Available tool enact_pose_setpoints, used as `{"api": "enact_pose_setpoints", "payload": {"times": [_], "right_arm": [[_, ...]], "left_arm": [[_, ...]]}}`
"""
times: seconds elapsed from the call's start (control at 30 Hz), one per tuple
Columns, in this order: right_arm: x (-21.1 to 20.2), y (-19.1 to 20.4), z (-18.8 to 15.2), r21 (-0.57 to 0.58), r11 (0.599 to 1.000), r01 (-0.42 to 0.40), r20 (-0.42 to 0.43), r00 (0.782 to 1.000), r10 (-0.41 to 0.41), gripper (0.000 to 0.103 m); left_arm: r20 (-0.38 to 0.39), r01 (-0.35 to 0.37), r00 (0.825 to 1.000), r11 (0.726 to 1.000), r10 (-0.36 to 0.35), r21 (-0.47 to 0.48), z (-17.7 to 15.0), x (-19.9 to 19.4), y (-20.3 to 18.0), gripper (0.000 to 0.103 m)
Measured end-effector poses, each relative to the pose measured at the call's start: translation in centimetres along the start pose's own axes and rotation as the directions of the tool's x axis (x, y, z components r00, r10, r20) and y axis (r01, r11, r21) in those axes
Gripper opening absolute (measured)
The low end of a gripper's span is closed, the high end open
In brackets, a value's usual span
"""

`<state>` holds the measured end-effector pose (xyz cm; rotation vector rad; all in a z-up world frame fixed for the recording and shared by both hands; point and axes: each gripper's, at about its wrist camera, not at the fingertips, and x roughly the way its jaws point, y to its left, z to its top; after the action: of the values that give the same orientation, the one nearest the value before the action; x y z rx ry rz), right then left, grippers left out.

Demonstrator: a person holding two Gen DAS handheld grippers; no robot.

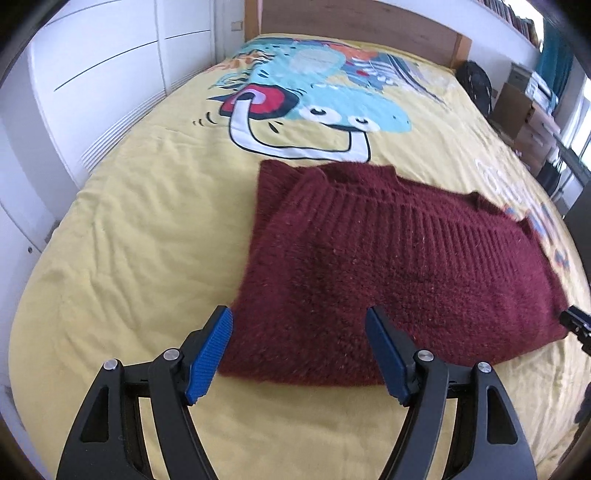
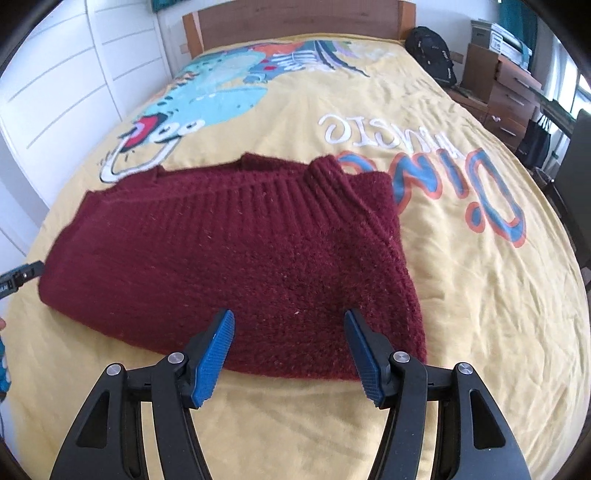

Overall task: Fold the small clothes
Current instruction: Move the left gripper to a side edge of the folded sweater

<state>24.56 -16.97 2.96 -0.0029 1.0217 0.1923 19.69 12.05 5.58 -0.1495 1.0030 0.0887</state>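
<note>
- Both pairs of blue-padded fingers stand wide with nothing between them: the left gripper (image 1: 299, 354) hangs over the near left corner of the maroon knit sweater (image 1: 388, 266), the right gripper (image 2: 290, 356) over its near right part.
- That sweater lies already folded on the yellow bedspread (image 1: 129, 221), near the foot of the bed, below the dinosaur print (image 1: 325, 99).
- By my reading, a fold has just been laid down and released; next comes a fresh grasp at one end for a crosswise fold.
- Its long axis runs left to right across the bed; the ribbed band (image 2: 280, 199) and collar face the headboard (image 2: 295, 22).
</note>
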Motion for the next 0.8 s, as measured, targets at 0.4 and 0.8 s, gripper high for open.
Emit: {"api": "enact_pose_setpoints", "payload": {"times": [0.4,0.8], "right_arm": [[-1.0,0.8,-2.4,0.010,1.000,-0.029,-0.013,0.999,0.030,0.064],[1.3,0.5,-2.5,0.040,0.999,-0.036,-0.049,0.998,0.038,0.064]], "left_arm": [[-0.051,0.074,0.995,0.984,-0.083,-0.163,-3.2,-1.0,3.9,0.069],[-0.107,0.207,0.962,0.928,-0.251,-0.310,-4.6,1.8,5.9,0.069]]}}
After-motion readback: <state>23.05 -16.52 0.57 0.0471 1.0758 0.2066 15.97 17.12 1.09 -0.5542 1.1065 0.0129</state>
